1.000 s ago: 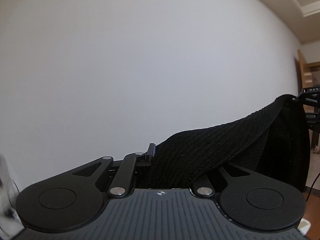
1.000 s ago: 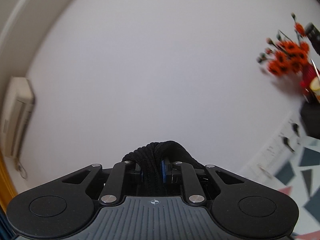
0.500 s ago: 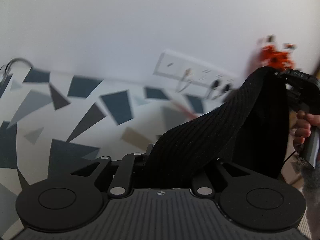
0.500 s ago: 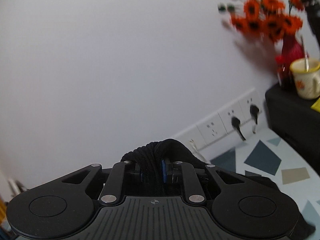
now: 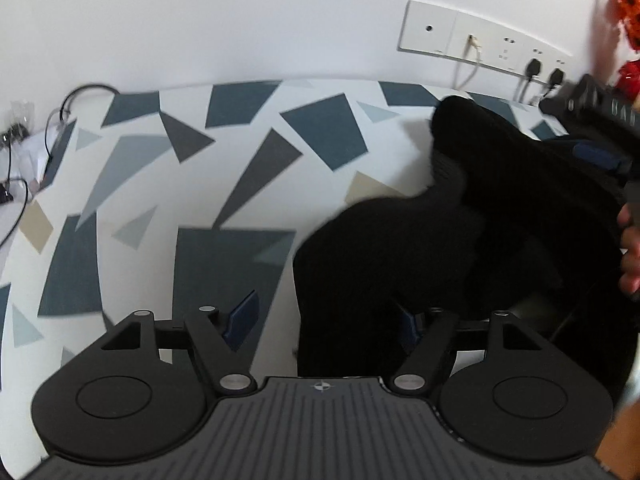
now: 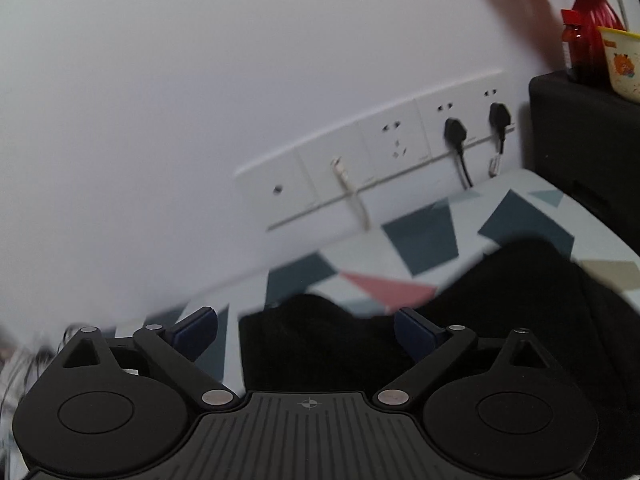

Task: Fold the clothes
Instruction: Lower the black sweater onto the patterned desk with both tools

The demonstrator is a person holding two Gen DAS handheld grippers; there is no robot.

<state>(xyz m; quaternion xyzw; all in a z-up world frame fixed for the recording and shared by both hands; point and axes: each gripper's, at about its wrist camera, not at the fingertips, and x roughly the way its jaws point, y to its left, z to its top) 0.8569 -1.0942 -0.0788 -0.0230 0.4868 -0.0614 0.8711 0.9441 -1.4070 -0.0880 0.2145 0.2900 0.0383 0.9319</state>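
A black knit garment point(image 5: 420, 240) lies crumpled on the patterned tabletop point(image 5: 160, 200), to the right in the left wrist view. My left gripper point(image 5: 326, 316) is open, its jaws wide apart, with the garment's near edge lying between them. My right gripper point(image 6: 306, 330) is open too, just above the same garment point(image 6: 320, 344), whose dark folds spread to the right. The right gripper's black body point(image 5: 600, 120) and the hand that holds it show at the right edge of the left wrist view.
A white socket strip point(image 6: 380, 160) with two black plugs runs along the wall behind the table. A black box point(image 6: 580, 140) with a red vase of orange flowers point(image 6: 592, 20) and a mug stands at the right. Cables point(image 5: 24, 148) lie at the table's left end.
Both grippers came down from pointing at the wall to the table. Both opened and let go of the black garment, which dropped onto the tabletop.
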